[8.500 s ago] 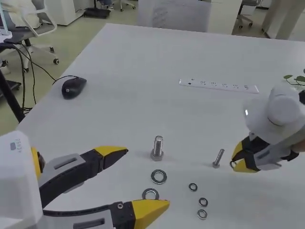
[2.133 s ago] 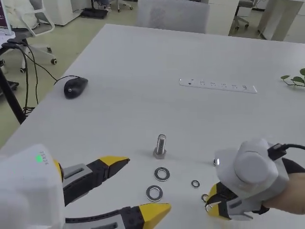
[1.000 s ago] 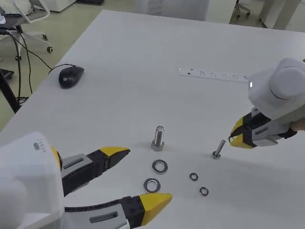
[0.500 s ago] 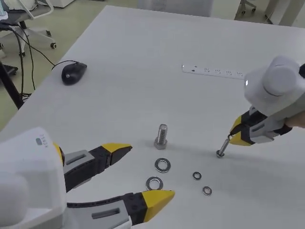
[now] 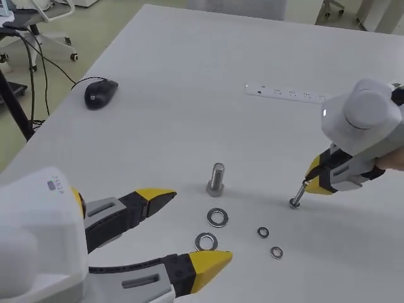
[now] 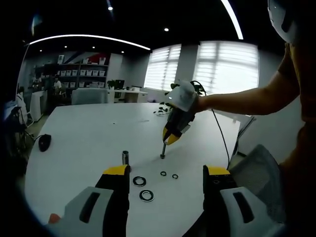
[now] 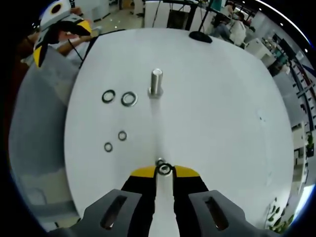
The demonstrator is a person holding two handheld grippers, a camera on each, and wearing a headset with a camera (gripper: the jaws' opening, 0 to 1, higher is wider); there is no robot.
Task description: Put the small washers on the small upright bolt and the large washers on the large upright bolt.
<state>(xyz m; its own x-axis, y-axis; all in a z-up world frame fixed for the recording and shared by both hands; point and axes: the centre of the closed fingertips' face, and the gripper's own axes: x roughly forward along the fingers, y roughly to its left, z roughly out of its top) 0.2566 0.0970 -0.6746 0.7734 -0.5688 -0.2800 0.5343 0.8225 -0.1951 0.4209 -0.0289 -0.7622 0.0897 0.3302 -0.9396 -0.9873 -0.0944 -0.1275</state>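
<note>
Head view has the white desk spreading from the bottom edge to the top. At lower left the left claw hangs with its jaws wide apart and nothing between them. At right of centre the right claw is tipped down toward the desk. A power strip lies at upper right and a mouse at upper left.

The large bolt stands bare in the middle of the frame. The small bolt stands to its right, its top right at the right claw's tips. Just below the large bolt the two large washers lie flat on the desk. In the right gripper view the right claw is clamped on a small washer, the ring just over the bolt's tip and seemingly not yet dropped. Two loose small washers lie lower right of centre.

Whether the small bolt already carries a ring is too small to tell. As I judge it, most of the work is left: this ring, two small ones and both large ones.
</note>
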